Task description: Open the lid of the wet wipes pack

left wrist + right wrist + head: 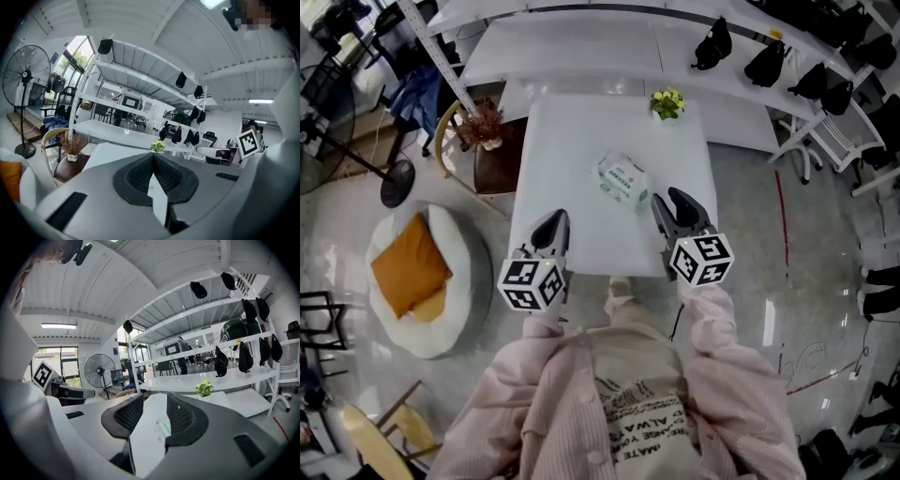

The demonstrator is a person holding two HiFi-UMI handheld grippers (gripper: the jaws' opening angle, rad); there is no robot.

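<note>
The wet wipes pack [623, 178], white with green print, lies flat in the middle of the white table [572, 141]. My right gripper [667, 200] hovers just to its near right, open; in the right gripper view the pack [163, 427] shows through the gap of that gripper [154, 400]. My left gripper [555, 221] hangs over the table's near left part, well short of the pack. Its black pads meet at the tip, so that gripper [153, 157] is shut on nothing. Whether the pack's lid is raised is too small to tell.
A small potted plant [667, 103] stands at the table's far edge. A brown chair with dried flowers [483, 131] sits at the table's left, and a white beanbag with an orange cushion [412, 272] lies on the floor nearer me. Shelves with black bags [769, 61] run behind.
</note>
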